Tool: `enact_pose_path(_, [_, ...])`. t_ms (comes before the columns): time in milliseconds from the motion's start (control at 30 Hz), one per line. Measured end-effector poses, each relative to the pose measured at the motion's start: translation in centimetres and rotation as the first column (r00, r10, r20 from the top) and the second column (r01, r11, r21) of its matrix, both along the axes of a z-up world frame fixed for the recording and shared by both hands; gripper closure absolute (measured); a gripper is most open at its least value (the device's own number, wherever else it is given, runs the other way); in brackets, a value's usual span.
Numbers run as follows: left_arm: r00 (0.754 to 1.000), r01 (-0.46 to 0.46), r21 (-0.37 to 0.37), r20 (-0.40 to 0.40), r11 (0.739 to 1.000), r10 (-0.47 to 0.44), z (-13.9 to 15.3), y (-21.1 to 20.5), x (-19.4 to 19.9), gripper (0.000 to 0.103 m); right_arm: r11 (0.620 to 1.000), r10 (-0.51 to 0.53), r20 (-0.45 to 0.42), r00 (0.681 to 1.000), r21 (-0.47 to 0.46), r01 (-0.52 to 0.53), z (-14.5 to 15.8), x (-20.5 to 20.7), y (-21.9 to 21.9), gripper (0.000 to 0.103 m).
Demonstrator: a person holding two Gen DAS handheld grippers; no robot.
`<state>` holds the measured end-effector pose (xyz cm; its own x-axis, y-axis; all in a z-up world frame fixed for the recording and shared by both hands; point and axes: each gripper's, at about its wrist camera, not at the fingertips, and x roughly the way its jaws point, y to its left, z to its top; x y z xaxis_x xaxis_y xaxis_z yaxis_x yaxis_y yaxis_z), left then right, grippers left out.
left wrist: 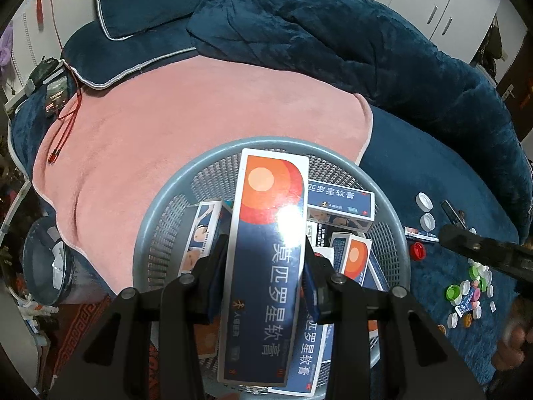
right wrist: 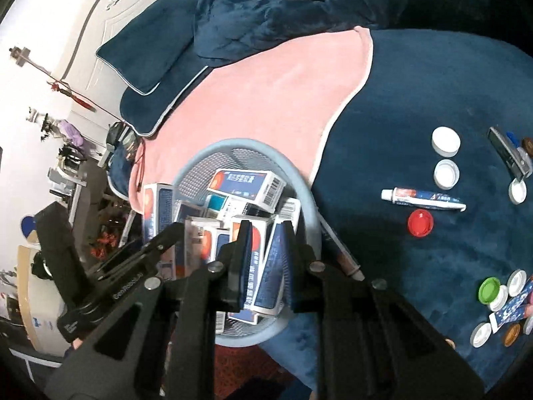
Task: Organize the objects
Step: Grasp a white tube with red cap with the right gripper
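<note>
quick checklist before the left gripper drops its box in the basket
1. Left gripper clamped on the long ointment box: ok.
2. Box over the grey basket: ok.
3. Room in the basket: not ok, other boxes already piled inside.
4. Right gripper clear of the drop: cannot tell; it is above the basket, shut with nothing held.
5. Loose tube and caps left on the blue cover: not ok.
</note>
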<state>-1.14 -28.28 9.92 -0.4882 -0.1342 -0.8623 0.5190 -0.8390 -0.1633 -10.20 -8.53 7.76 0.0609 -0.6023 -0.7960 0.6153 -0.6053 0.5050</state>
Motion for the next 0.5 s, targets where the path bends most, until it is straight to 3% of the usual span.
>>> enact_pose_path(100, [1.000, 0.002, 0.002, -0.006, 1.000, -0.002, 0.1, -0.2, 0.2, 0.063, 0.992, -0.020, -0.037, 0.999, 0.125, 0.025, -1.8, -1.1, 0.8, 0.084])
enact_pose_path(200, [1.000, -0.005, 0.009, -0.010, 1.000, 0.005, 0.0, -0.4, 0.4, 0.063, 0.980, -0.057, -0.010, 0.998, 0.192, 0.058, -4.7, -2.9, 2.9, 0.084])
enact_pose_path(333, [1.000, -0.009, 0.015, -0.002, 1.000, 0.009, -0.4, -0.6, 0.5, 0.063, 0.980, -0.124, -0.032, 0.992, 0.154, 0.127, -5.7, -6.2, 5.7, 0.080])
enact_pose_path(367, [1.000, -0.007, 0.013, 0.001, 1.000, 0.007, -0.4, -0.5, 0.4, 0.063, 0.985, -0.120, -0.035, 0.992, 0.123, 0.123, -5.6, -7.1, 6.0, 0.074])
enact_pose_path(433, [1.000, -0.004, 0.008, 0.005, 1.000, 0.004, -0.5, -0.5, 0.3, 0.063, 0.991, -0.101, -0.041, 0.994, 0.081, 0.104, -5.6, -7.9, 5.9, 0.007])
enact_pose_path(500, [1.000, -0.005, 0.001, 0.008, 1.000, 0.005, -0.5, -0.5, 0.4, 0.063, 0.996, -0.077, -0.065, 0.995, 0.030, 0.079, -5.5, -8.3, 5.3, 0.003])
